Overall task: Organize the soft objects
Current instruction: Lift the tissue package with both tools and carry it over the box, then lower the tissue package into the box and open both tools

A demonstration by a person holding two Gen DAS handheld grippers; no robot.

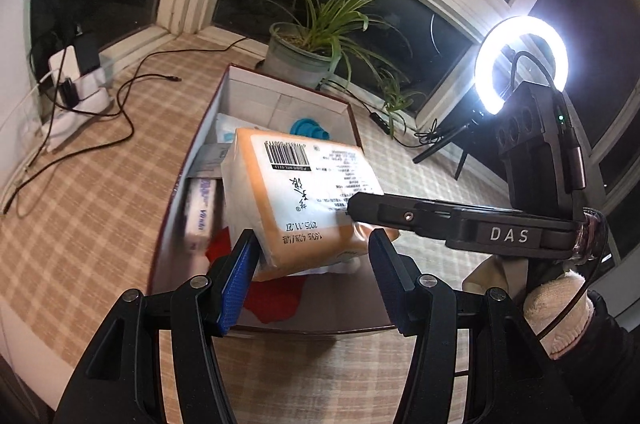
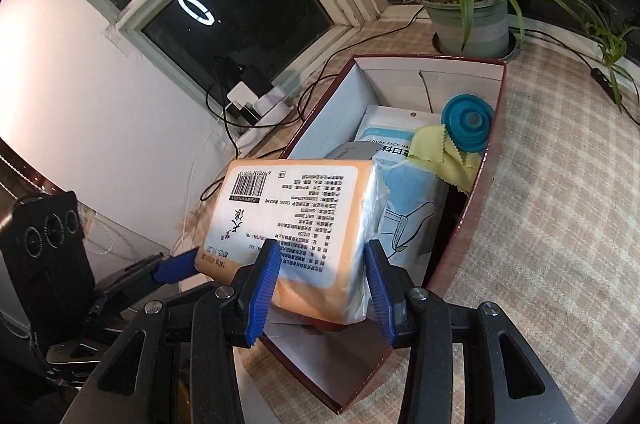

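Left gripper point(image 1: 310, 264) clamps the near left corner of the orange tissue pack point(image 1: 296, 200), and the right gripper point(image 2: 320, 288) grips its other end. The pack hangs between them above the open box point(image 2: 484, 192). Ahead of the right fingers, inside the box, lie a face-mask packet point(image 2: 404, 192), yellow cloth point(image 2: 444, 156) and teal funnel point(image 2: 466, 124)

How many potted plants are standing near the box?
1: the potted plant stands by the window, just beyond the far end of the box. The smaller leaves beside it show no pot of their own.
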